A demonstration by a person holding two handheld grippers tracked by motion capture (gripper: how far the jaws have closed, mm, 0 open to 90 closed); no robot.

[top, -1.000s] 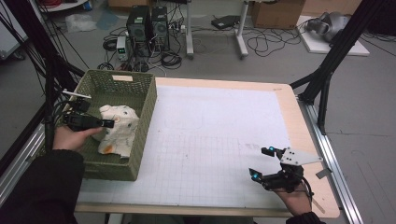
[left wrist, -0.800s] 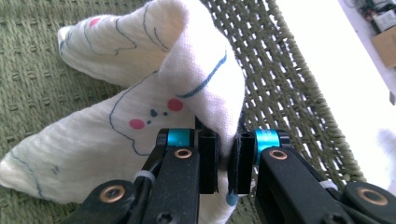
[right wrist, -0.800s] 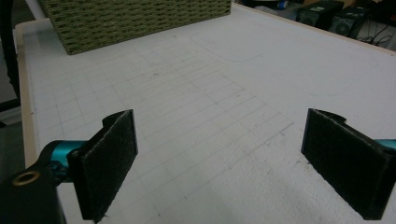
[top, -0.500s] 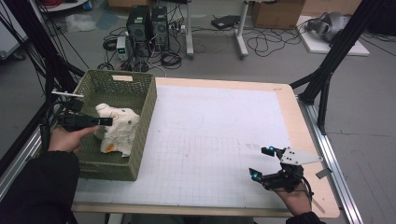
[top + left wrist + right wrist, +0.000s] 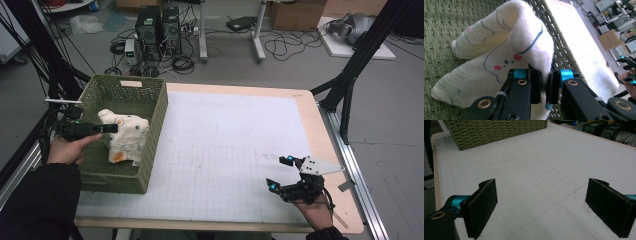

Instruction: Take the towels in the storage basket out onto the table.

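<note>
- Left gripper (image 5: 107,128), left-centre of the high view: held over the green woven basket (image 5: 150,150), jaws pinched on a fold of the cream cloth (image 5: 125,137).
- Left gripper view: cloth fold (image 5: 534,50) squeezed between the two black pads at bottom centre; only a narrow gap, filled with fabric. Left gripper (image 5: 544,86) sits at the bottom of the frame.
- Cloth is white/cream with blue line drawing, pink dots, an orange patch near its lower edge in the high view. It sits inside the basket, bunched against the basket's right wall.
- Basket inner wall (image 5: 461,22) fills the upper left of the left gripper view behind the cloth.
- Right gripper (image 5: 280,172), lower right of the high view: jaws spread wide, nothing between them, over the white gridded mat (image 5: 235,145).
- Right gripper view: both pads wide apart at lower left and lower right, right gripper (image 5: 541,207) above bare mat (image 5: 536,170); basket outer wall (image 5: 496,131) at top of frame, well apart.
- Table edge (image 5: 320,125), light wood, frames the mat on the right.
</note>
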